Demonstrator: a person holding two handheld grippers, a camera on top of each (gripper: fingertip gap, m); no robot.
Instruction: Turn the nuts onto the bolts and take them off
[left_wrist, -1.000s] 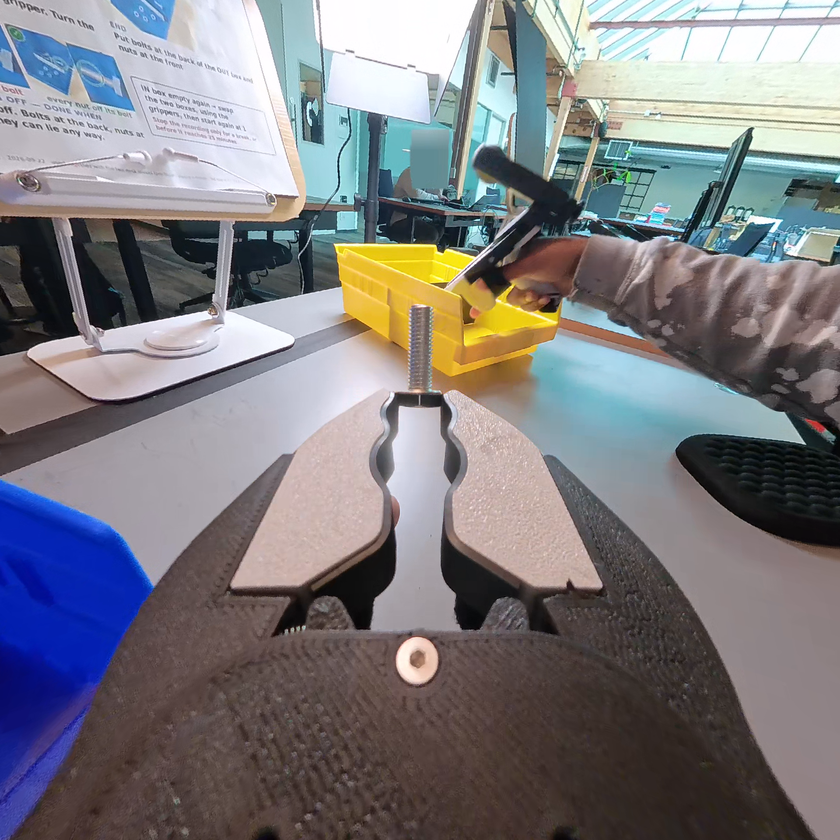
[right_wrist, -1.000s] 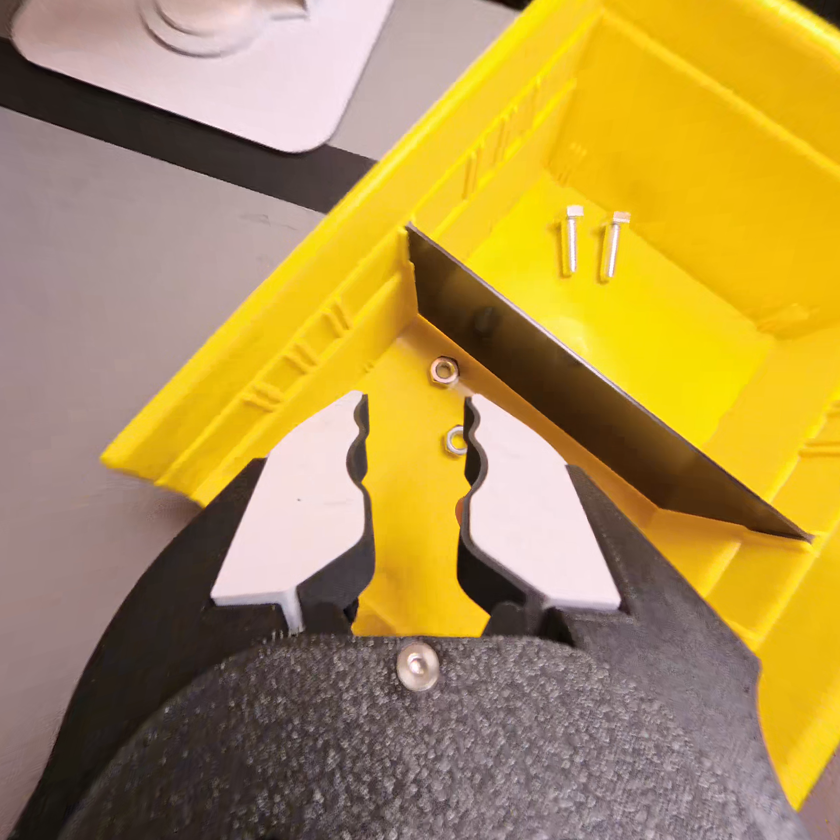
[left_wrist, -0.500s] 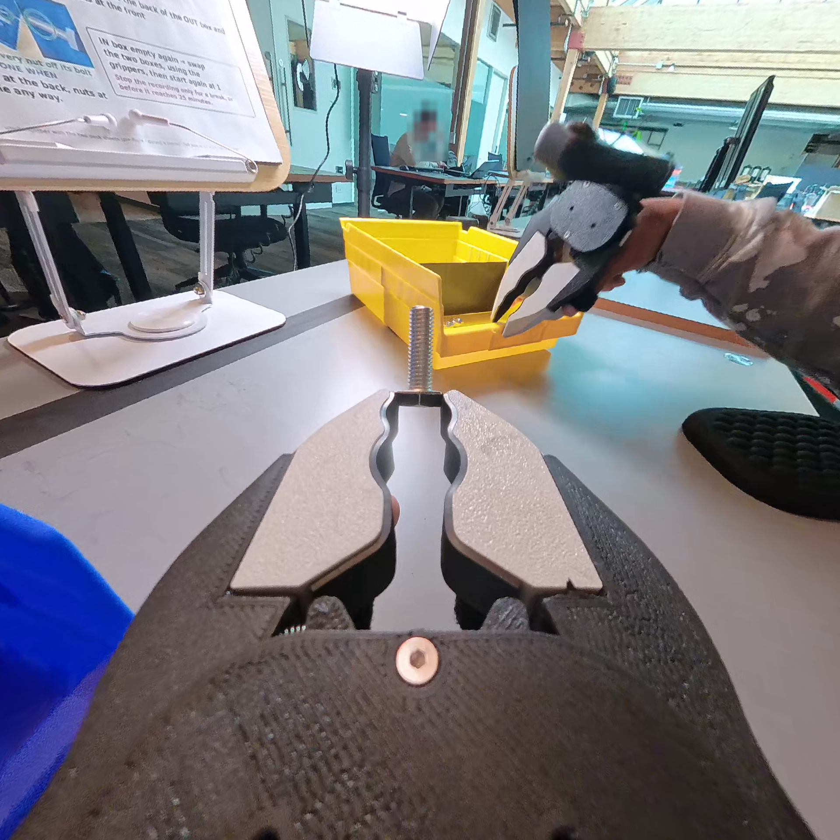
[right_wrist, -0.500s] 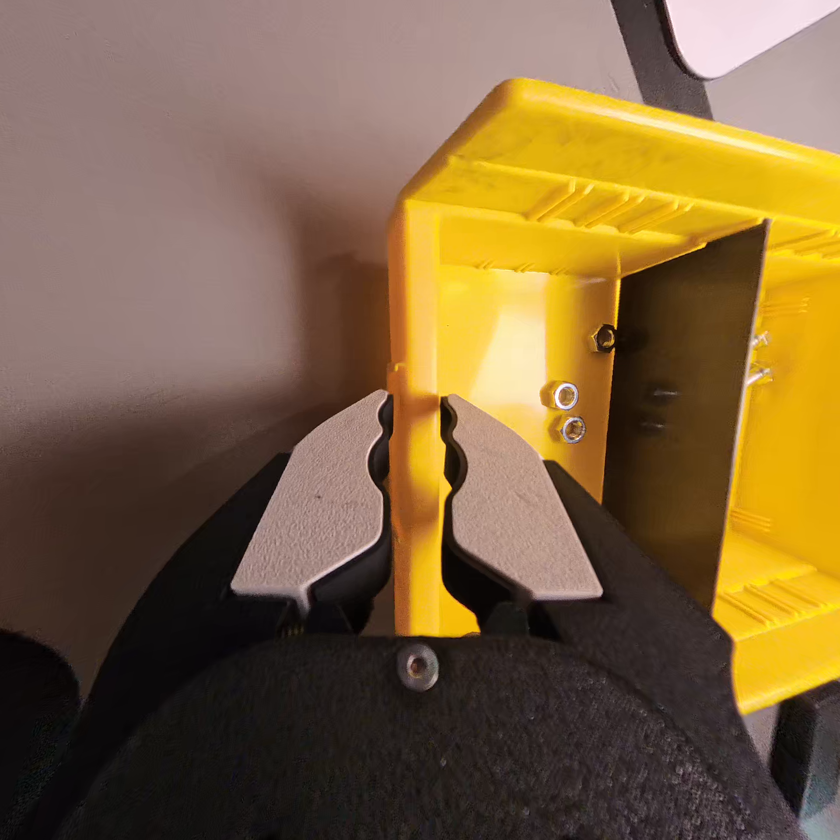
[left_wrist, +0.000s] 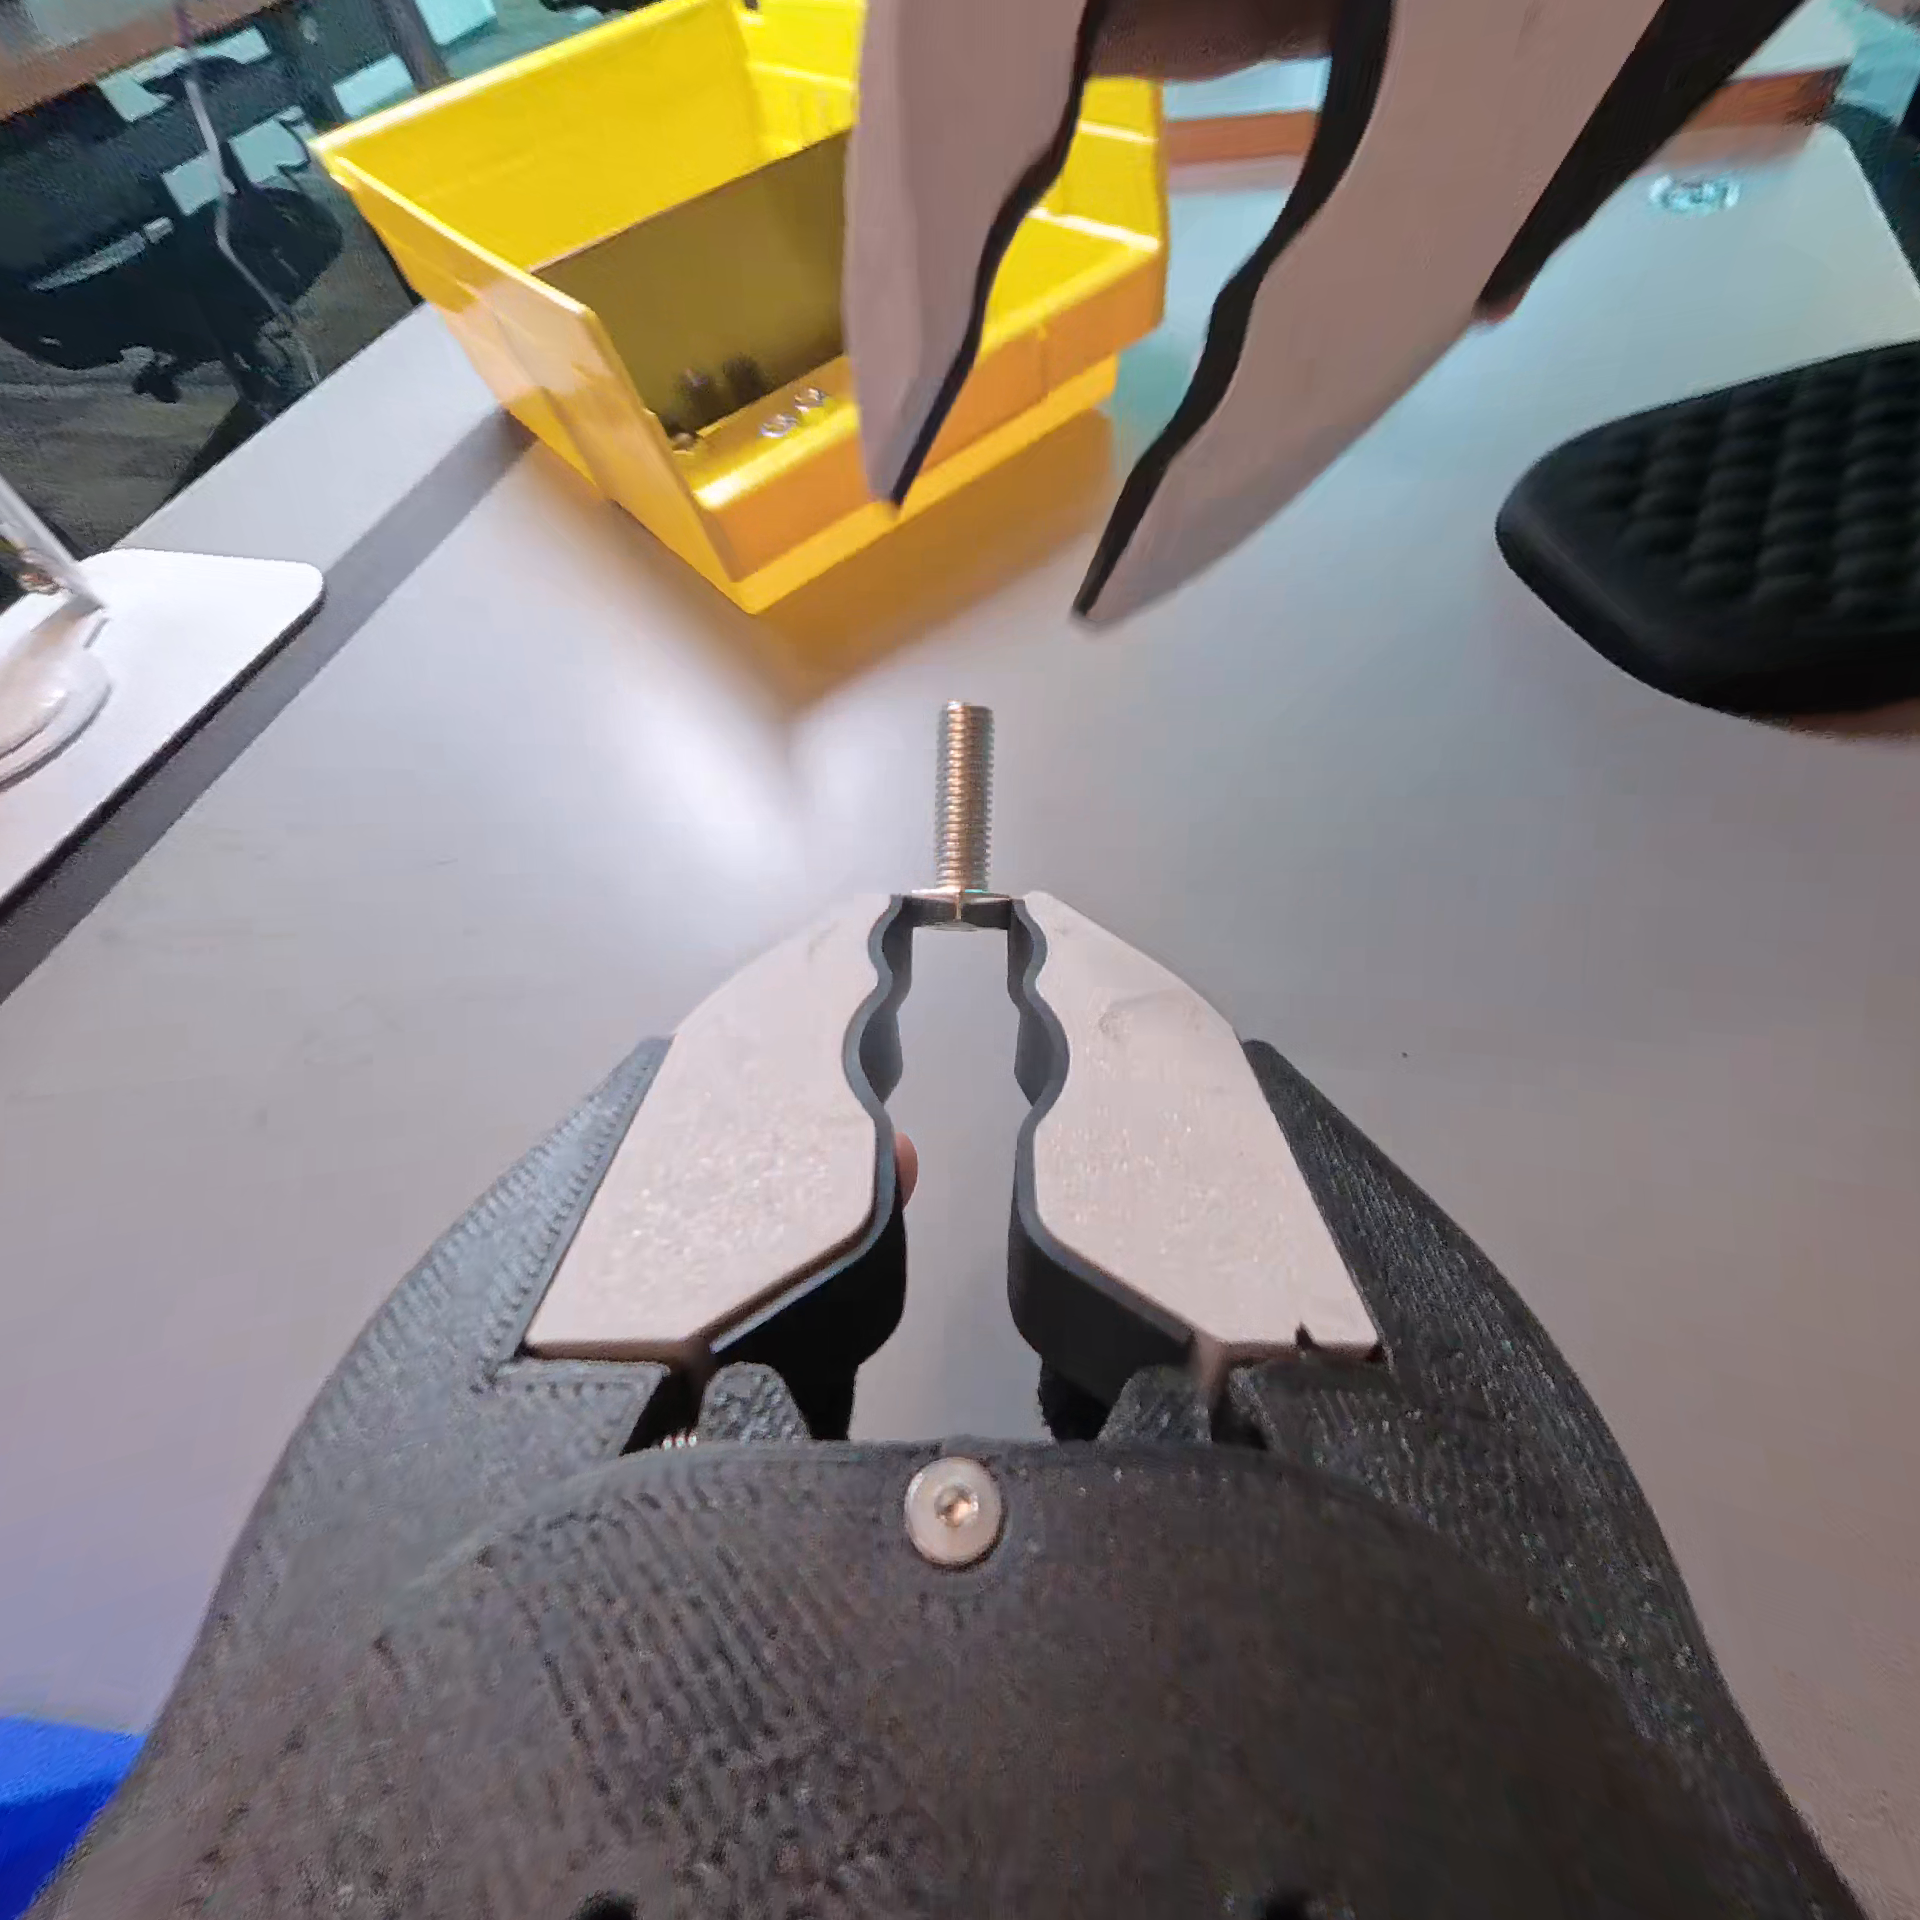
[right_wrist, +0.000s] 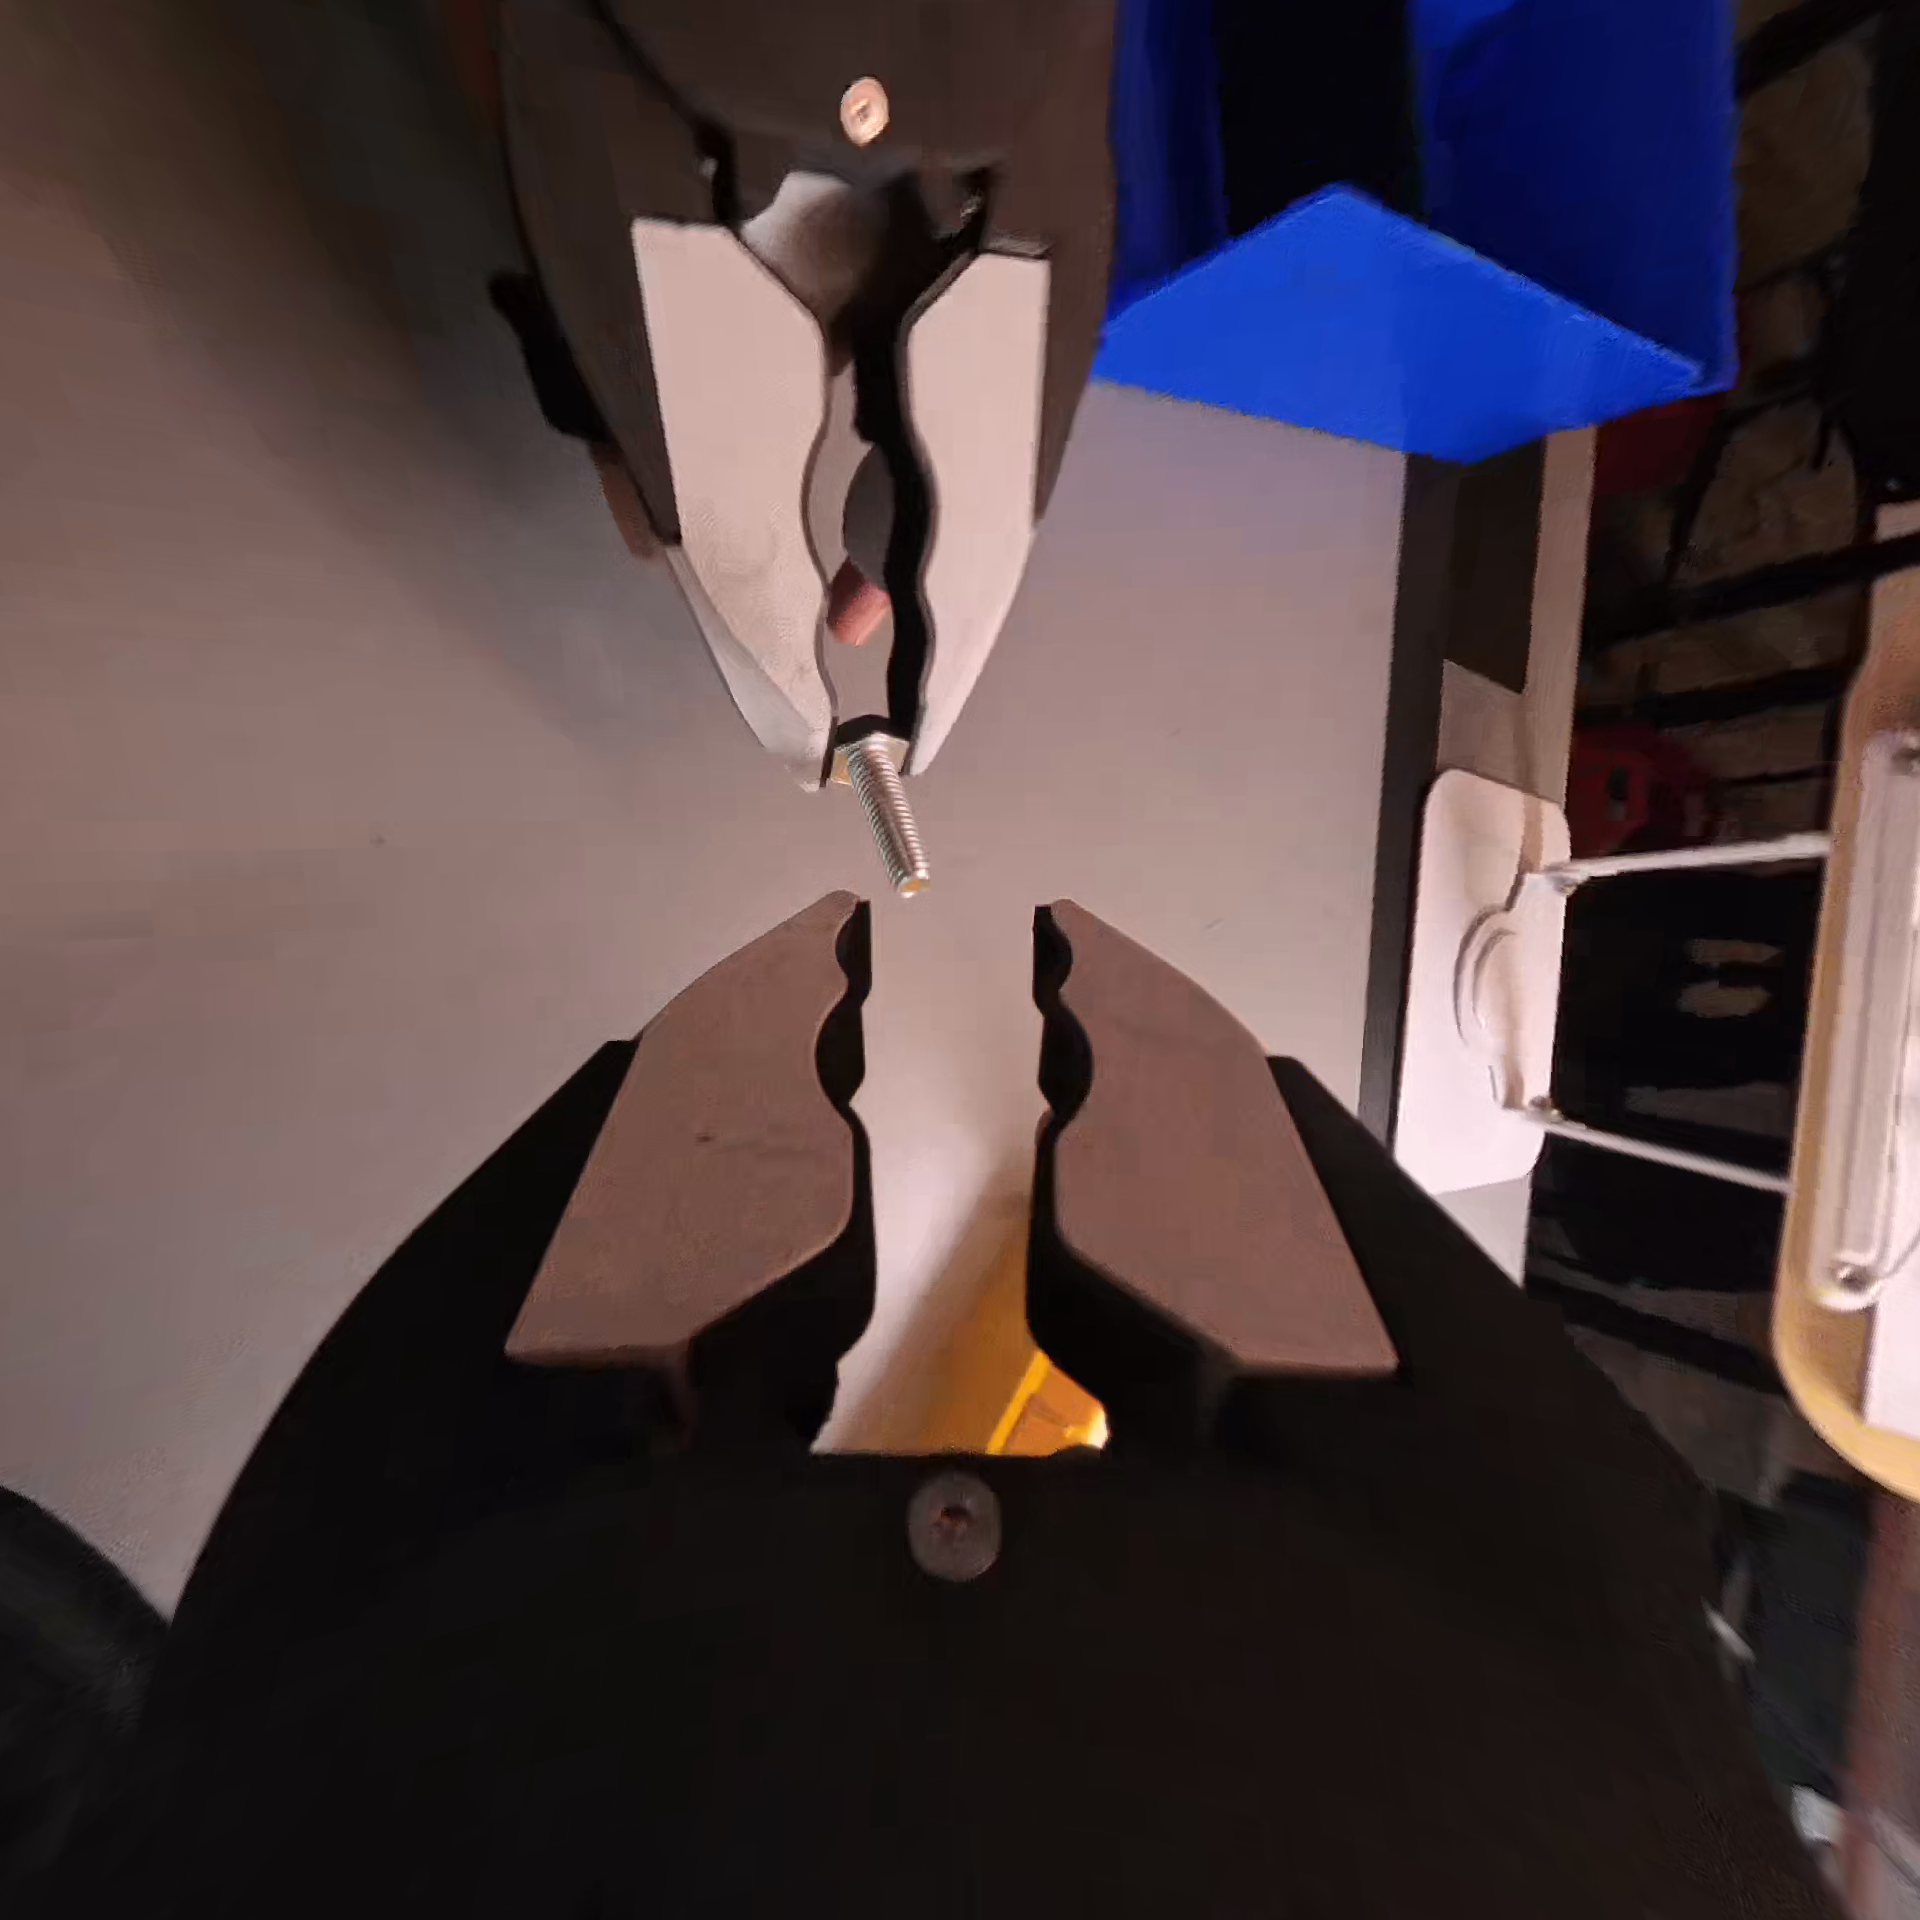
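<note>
Bolt (left_wrist: 965, 805) sat pinched by its head in left gripper (left_wrist: 958, 914), thread out, above mid-tabletop. Right gripper (right_wrist: 948, 914) gaped empty just beside its tip. Nuts (left_wrist: 790, 412) lay in yellow bin (left_wrist: 582, 197): small, rigid, likely slippery; best gripped across the flats.

Office-like workshop: grey worktable (left_wrist: 520, 831), yellow parts bin (left_wrist: 582, 187), office chair (left_wrist: 208, 239).

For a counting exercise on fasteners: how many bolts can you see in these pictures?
1. The bolt is clamped by its head in the left gripper, pointing at the open right gripper. More may lie hidden behind the divider in the yellow bin.
</note>
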